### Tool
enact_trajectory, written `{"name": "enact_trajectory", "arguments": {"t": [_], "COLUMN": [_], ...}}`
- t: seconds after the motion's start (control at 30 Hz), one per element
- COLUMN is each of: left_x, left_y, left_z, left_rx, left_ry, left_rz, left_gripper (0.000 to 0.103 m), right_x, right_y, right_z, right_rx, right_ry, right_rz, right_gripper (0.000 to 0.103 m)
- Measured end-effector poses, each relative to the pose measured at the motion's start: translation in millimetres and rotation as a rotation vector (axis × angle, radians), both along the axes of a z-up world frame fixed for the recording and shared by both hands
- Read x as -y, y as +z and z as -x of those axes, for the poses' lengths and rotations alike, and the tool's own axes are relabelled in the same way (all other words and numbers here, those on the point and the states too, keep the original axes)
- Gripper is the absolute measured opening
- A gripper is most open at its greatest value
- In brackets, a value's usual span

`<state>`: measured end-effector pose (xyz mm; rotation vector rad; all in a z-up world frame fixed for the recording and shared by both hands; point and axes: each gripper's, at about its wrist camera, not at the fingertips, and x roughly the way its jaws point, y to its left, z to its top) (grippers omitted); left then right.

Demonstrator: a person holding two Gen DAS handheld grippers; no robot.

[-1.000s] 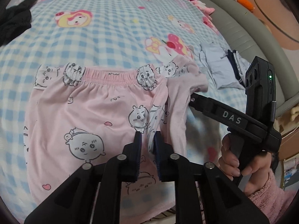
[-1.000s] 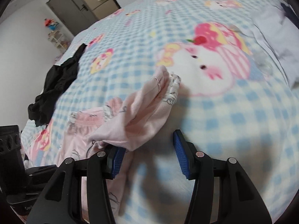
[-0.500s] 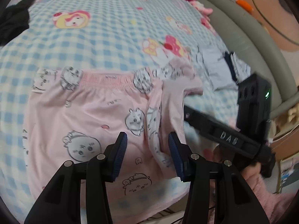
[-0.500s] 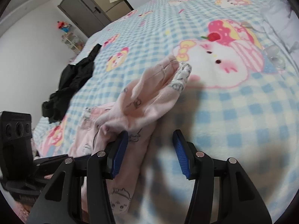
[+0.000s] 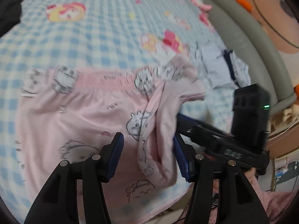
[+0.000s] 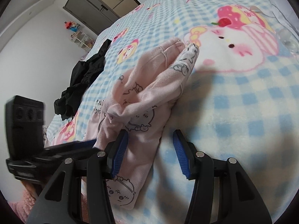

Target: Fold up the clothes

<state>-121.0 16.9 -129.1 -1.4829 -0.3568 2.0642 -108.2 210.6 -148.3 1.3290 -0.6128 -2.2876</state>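
Note:
Pink pyjama pants (image 5: 74,112) with cartoon prints lie flat on the checked bedspread (image 5: 93,37), waistband at the far side. One leg is folded over into a raised ridge (image 5: 158,140) along the right side. My left gripper (image 5: 148,156) hovers over this ridge and its jaws are opening. The fold lies loose between them against the right pad (image 5: 179,156), with no grip on it. My right gripper (image 6: 150,153) is open just beside the same bunched leg (image 6: 149,93), whose edge lies between its fingers near the left pad (image 6: 119,153).
A black garment (image 6: 84,80) lies in a heap at the far side of the bed. Folded pale blue clothes (image 5: 218,65) sit near the grey padded bed edge (image 5: 252,46). A hand in a pink fuzzy sleeve (image 5: 271,205) holds the right tool. A wardrobe (image 6: 93,9) stands beyond.
My left gripper, shut on the pink fold a second ago, has opened and the fold has dropped loose. The right gripper has tilted, and the bunched leg now reaches between its fingers.

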Motion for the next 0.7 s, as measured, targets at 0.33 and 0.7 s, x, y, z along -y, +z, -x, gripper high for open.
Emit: {"name": "enact_trajectory", "arguments": {"t": [0.33, 0.7], "left_x": [36.7, 127.5], "left_y": [27.8, -20.6], "left_z": [-17.1, -35.6], "left_rx": [-0.067, 0.035], "left_ry": [0.173, 0.402], "left_rz": [-0.081, -0.147], "left_gripper": [0.009, 0.009], "right_x": [-7.4, 78.6], "right_y": [23.3, 16.0], "right_z": [-10.0, -12.0], "right_rx": [-0.025, -0.01], "right_ry": [-0.015, 0.188], "right_rz": [0.0, -0.049], "right_gripper": [0.051, 0.055]}}
